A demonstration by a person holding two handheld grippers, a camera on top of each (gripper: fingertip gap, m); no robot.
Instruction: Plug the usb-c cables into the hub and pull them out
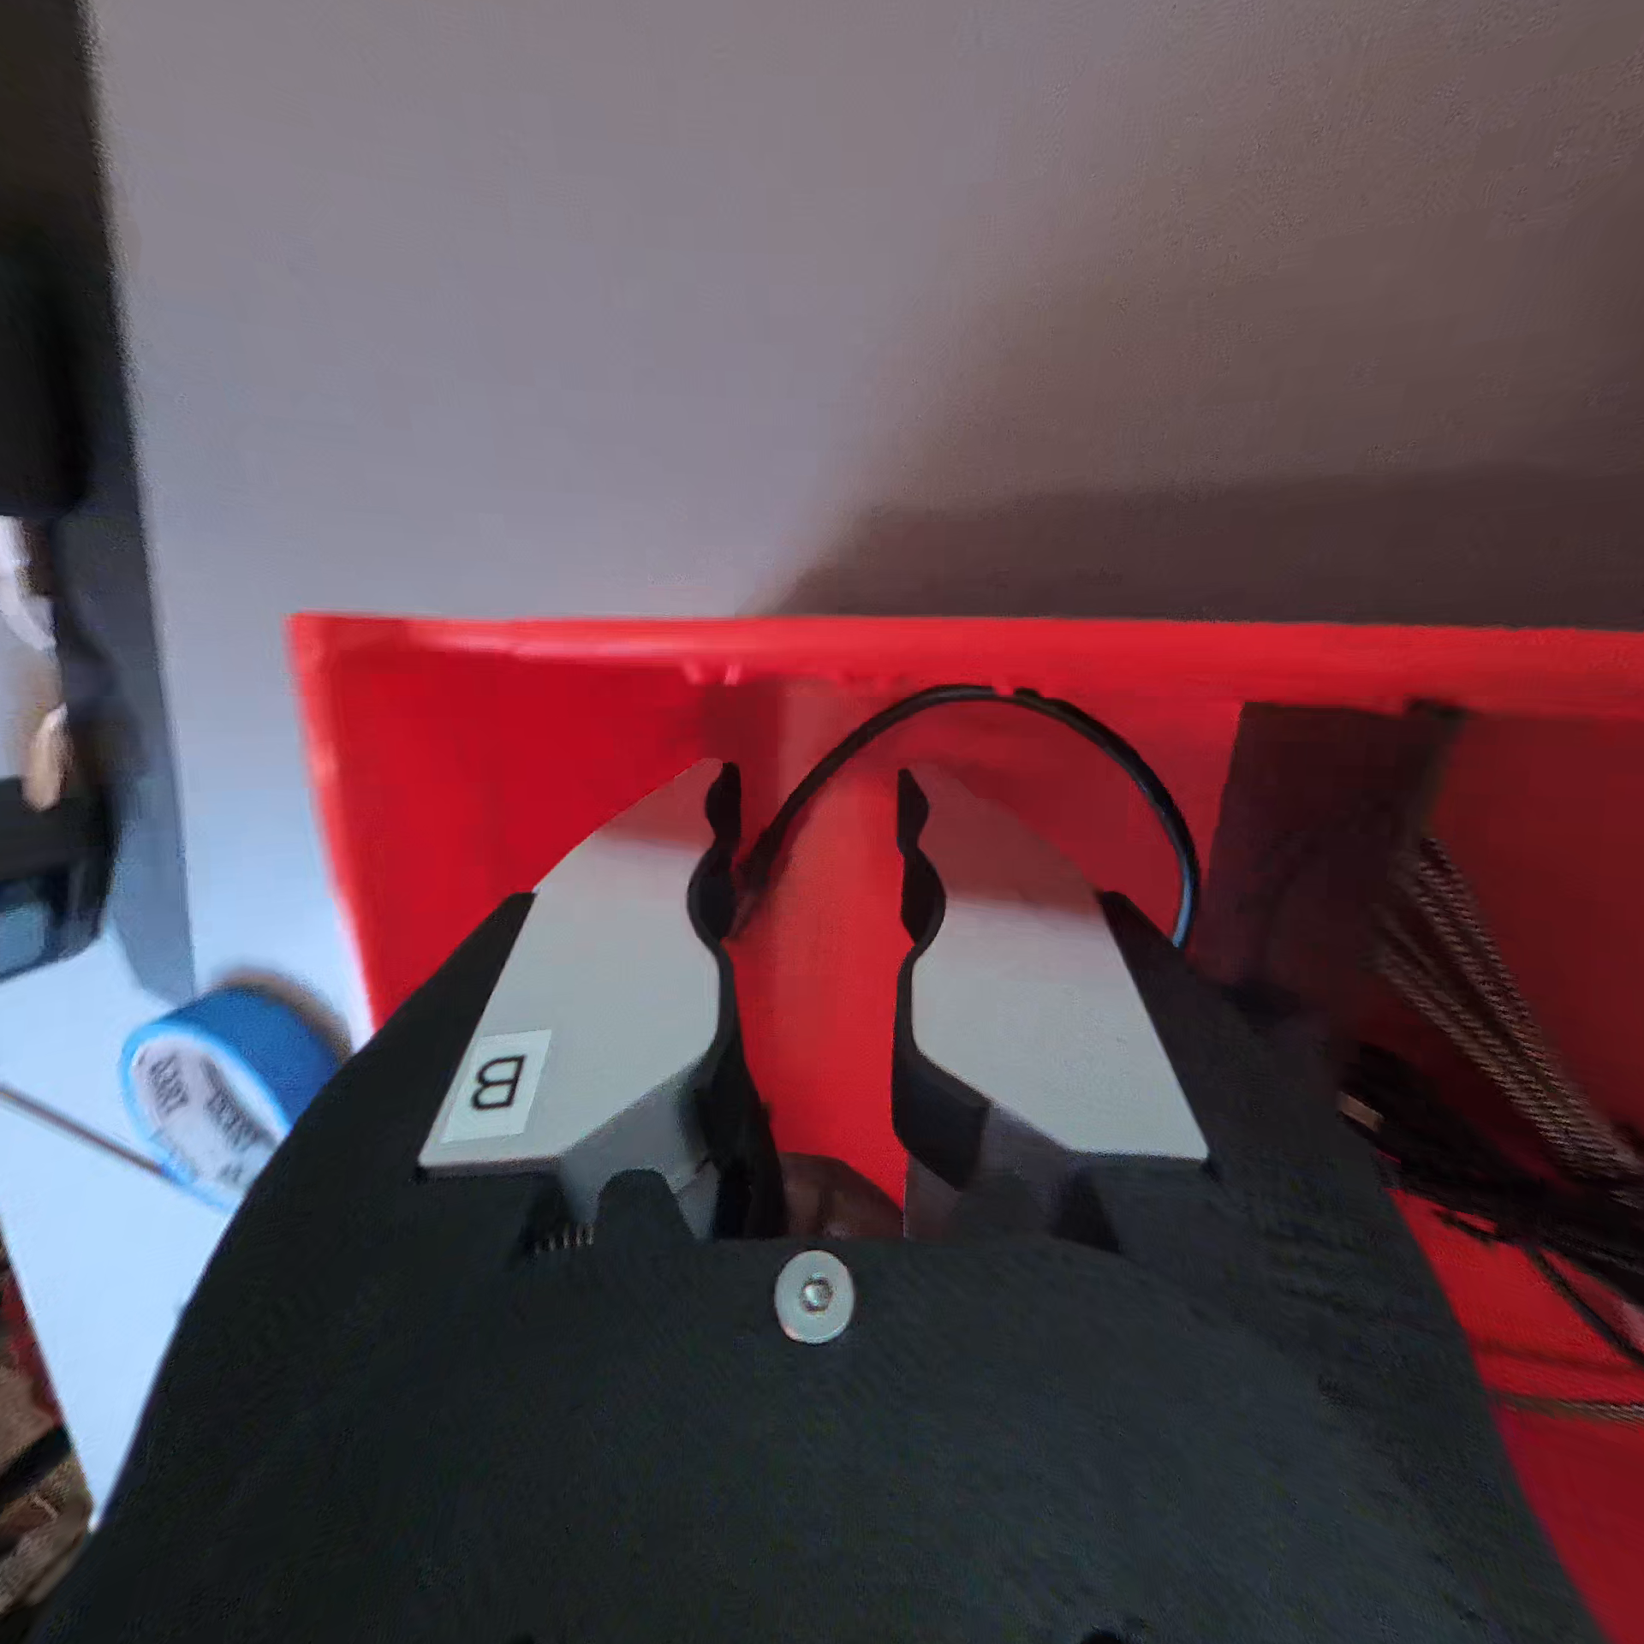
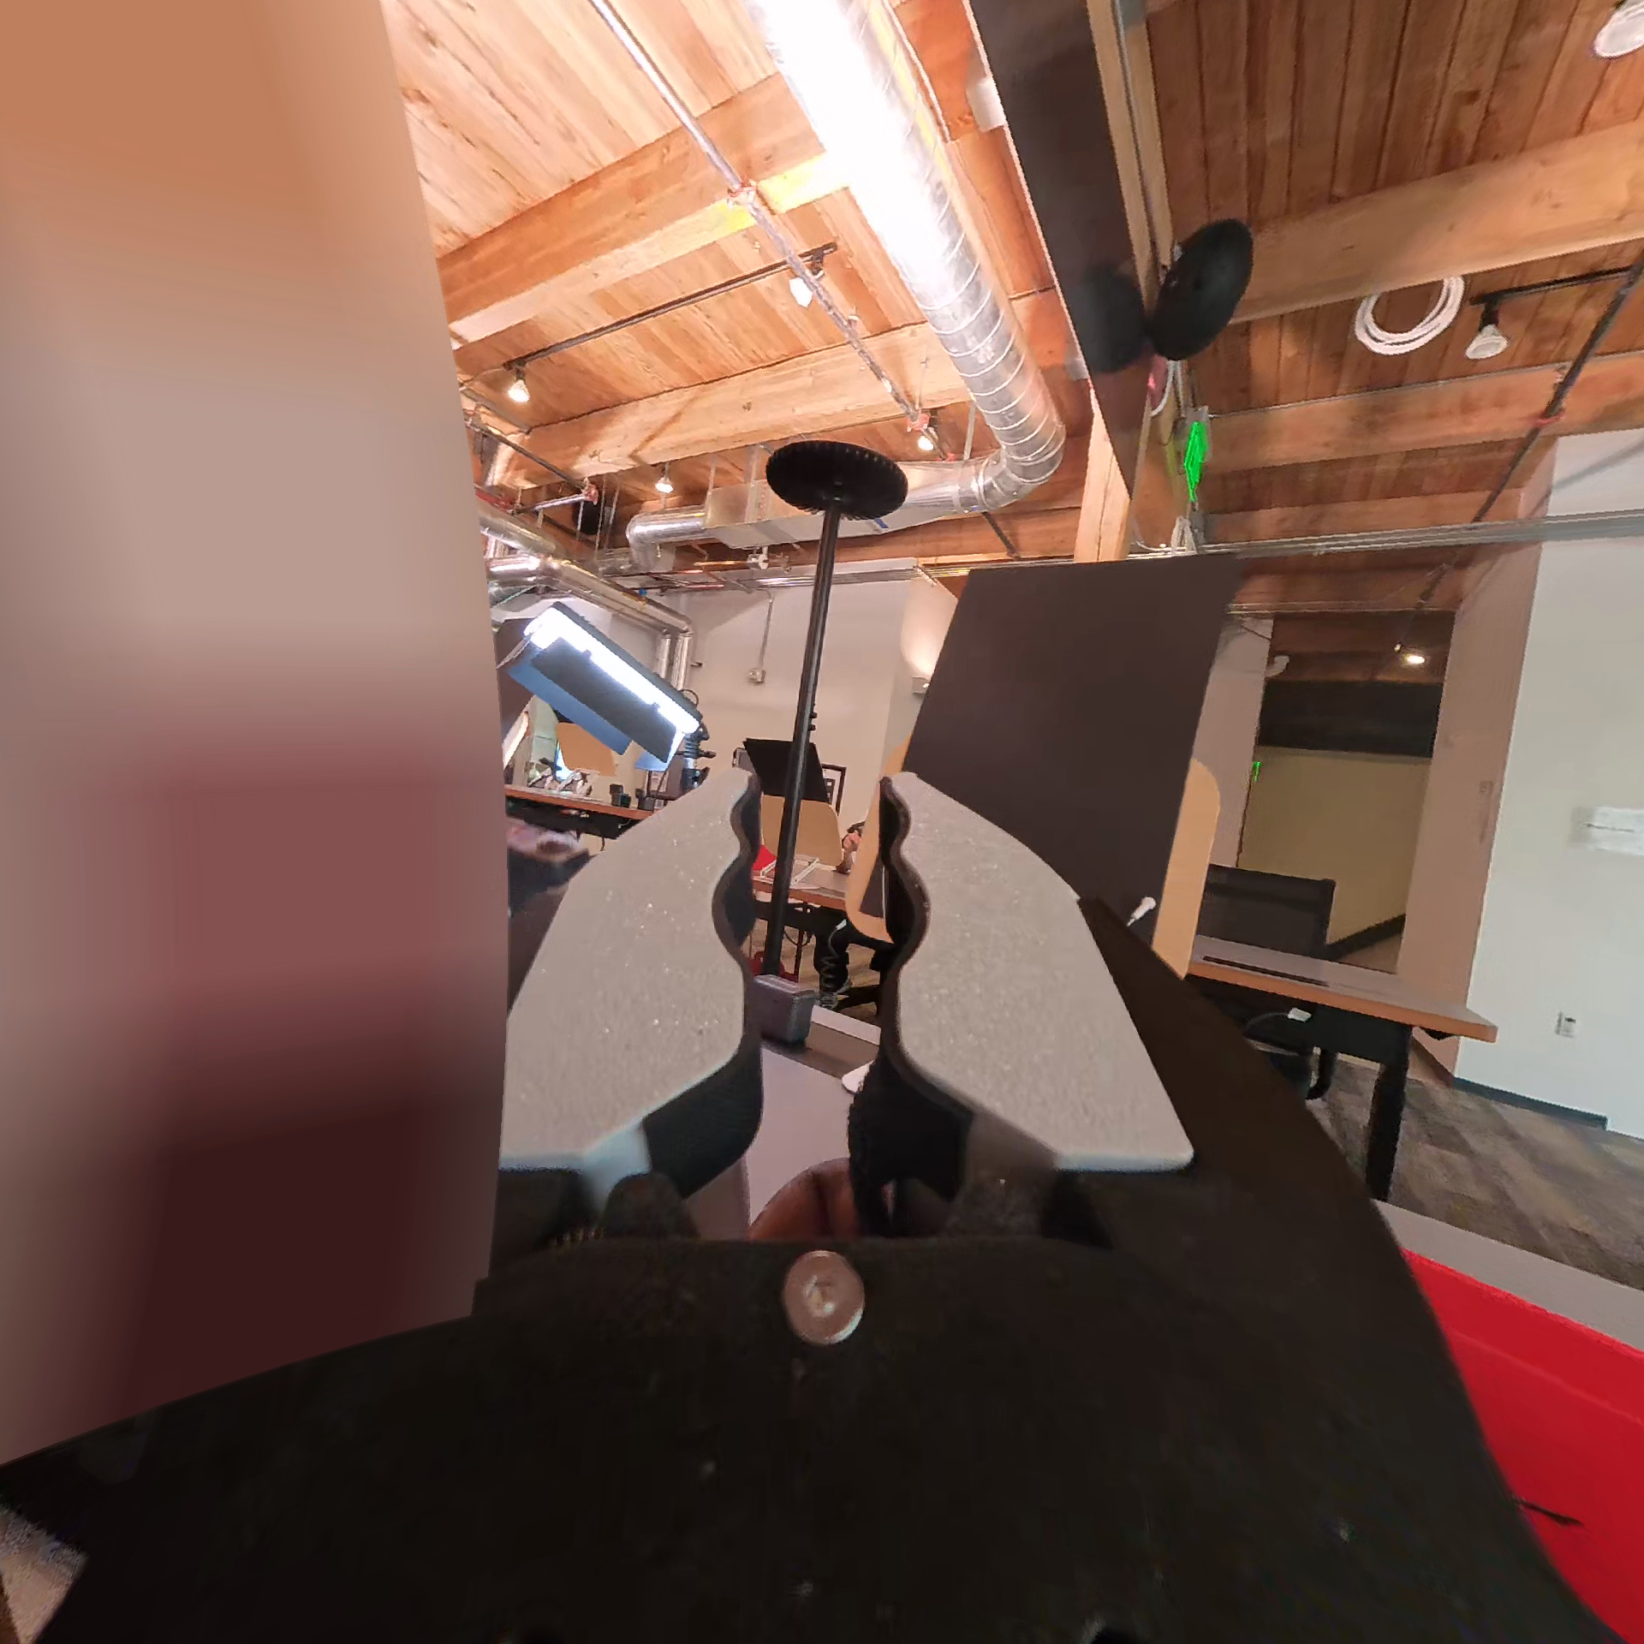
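Note:
In the left wrist view my left gripper (image 1: 814, 801) is open over a red tray (image 1: 498, 783). A thin black cable (image 1: 961, 696) arcs in front of the fingers. One end lies against the inner side of the left finger (image 1: 623, 934), and the other drops behind the right finger (image 1: 1023, 979). The jaws are not closed on it. A dark block (image 1: 1317, 845) with several braided cables (image 1: 1459, 979) sits at the tray's right; blur hides its ports. My right gripper (image 2: 818, 801) is open and empty, and points up into the room. No cable or hub shows there.
A blue tape roll (image 1: 222, 1094) lies on the white table left of the tray. Dark equipment stands at the far left. The right wrist view shows a black stand pole (image 2: 809, 712), a small grey box (image 2: 783, 1014), desks, and a red surface (image 2: 1557, 1423) at the lower right. Across from one pair of fingers to the other is roughly 55 cm.

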